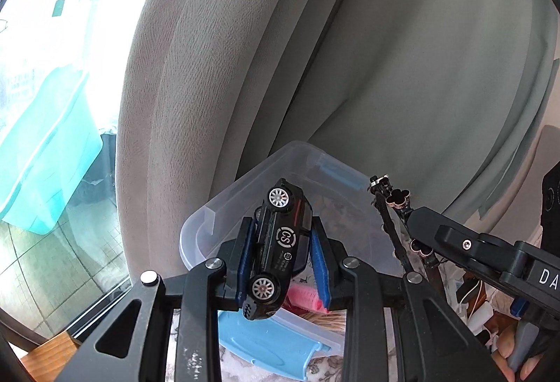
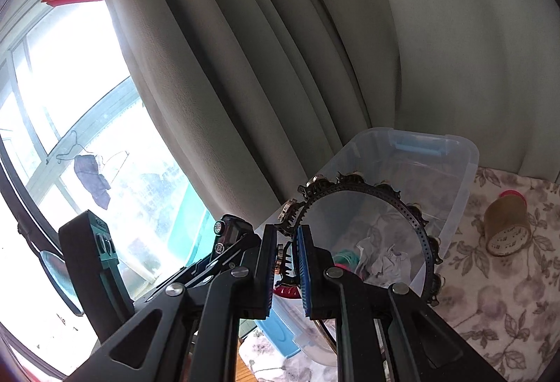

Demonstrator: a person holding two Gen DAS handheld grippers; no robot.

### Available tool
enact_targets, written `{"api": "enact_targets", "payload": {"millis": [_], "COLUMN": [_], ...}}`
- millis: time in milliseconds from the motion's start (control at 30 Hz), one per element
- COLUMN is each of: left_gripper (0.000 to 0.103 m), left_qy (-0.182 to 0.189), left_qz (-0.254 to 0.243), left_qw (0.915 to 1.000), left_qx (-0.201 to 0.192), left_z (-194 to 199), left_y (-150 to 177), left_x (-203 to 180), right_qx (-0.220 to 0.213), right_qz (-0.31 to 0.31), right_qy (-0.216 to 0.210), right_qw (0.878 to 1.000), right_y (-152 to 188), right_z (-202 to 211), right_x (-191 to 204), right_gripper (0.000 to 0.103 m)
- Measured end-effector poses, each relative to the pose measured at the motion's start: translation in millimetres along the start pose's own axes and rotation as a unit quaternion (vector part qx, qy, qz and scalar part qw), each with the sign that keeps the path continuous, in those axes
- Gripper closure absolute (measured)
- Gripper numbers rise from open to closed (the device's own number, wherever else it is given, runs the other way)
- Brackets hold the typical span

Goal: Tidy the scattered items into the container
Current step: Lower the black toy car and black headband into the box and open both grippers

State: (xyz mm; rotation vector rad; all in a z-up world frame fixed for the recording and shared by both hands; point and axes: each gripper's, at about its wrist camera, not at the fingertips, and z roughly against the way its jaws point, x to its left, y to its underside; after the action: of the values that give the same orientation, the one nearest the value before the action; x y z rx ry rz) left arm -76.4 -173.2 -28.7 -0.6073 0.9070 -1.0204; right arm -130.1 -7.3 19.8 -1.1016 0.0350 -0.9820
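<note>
My left gripper (image 1: 281,250) is shut on a black toy car (image 1: 278,249), held nose-down above the near rim of a clear plastic bin (image 1: 206,217). My right gripper (image 2: 285,259) is shut on a black toothed headband with clover charms (image 2: 416,224), which arcs over the bin (image 2: 455,172). In the left wrist view the right gripper (image 1: 402,224) holds the headband (image 1: 393,235) at the bin's right side. In the right wrist view the car (image 2: 227,231) shows at the left. Crumpled paper (image 2: 385,259) and coloured bands (image 2: 344,257) lie inside the bin.
Grey curtains (image 1: 245,67) hang close behind the bin. A blue lid (image 1: 266,343) lies under the bin's near edge. A brown tape roll (image 2: 507,224) lies on the floral tablecloth (image 2: 497,305) to the right. A window (image 2: 70,102) is at the left.
</note>
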Motion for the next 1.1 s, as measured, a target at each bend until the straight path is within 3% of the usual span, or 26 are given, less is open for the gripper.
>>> {"api": "enact_targets", "payload": {"millis": [800,1100], "left_gripper": [0.072,0.07], "left_qy": [0.005,0.007], "left_qz": [-0.012,-0.015], "left_qw": [0.999,0.9984], "left_qx": [0.042,0.054], "left_z": [-62,-76], "left_y": [1,2], "left_x": [-6,-15], "right_qx": [0.047,0.05], "right_qz": [-0.021,-0.034], "right_qy": [0.002,0.011], "right_qw": [0.999,0.998], "right_y": [21,29], "right_z": [-52,-44], "right_x": [-41,-50], "right_gripper": [0.093,0.093]}}
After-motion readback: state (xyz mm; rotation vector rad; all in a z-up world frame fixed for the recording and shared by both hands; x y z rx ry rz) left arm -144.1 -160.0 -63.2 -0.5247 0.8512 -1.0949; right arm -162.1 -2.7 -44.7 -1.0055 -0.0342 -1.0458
